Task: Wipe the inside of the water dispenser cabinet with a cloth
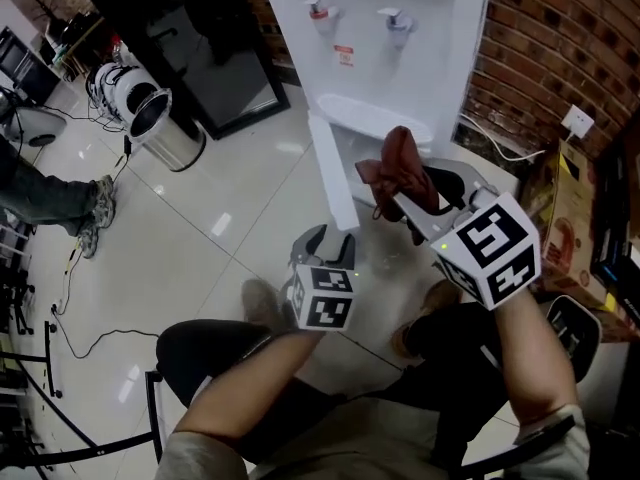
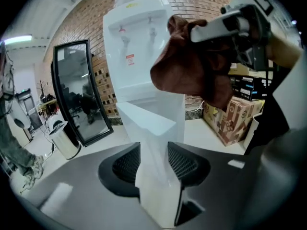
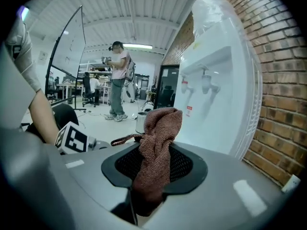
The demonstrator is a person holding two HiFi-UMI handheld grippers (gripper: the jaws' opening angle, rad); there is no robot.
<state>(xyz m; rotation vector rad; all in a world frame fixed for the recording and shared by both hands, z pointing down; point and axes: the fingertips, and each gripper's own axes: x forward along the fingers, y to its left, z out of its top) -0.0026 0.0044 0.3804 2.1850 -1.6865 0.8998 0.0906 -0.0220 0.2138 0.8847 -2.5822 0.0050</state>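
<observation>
The white water dispenser (image 1: 370,38) stands against the brick wall. Its low cabinet door (image 1: 333,173) is swung out towards me. My left gripper (image 1: 330,236) is shut on that door's edge, and in the left gripper view the white door panel (image 2: 158,143) fills the gap between the jaws. My right gripper (image 1: 402,194) is shut on a brown cloth (image 1: 400,163) held right of the door, in front of the cabinet opening. The bunched cloth (image 3: 160,128) stands up out of the jaws. The cabinet's inside is mostly hidden behind it.
A steel bin (image 1: 160,128) and a black-framed glass panel (image 1: 215,58) stand left of the dispenser. At the right lie a cardboard box (image 1: 570,208) and a wall socket (image 1: 577,121). A person's legs (image 1: 50,203) and cables are at the far left.
</observation>
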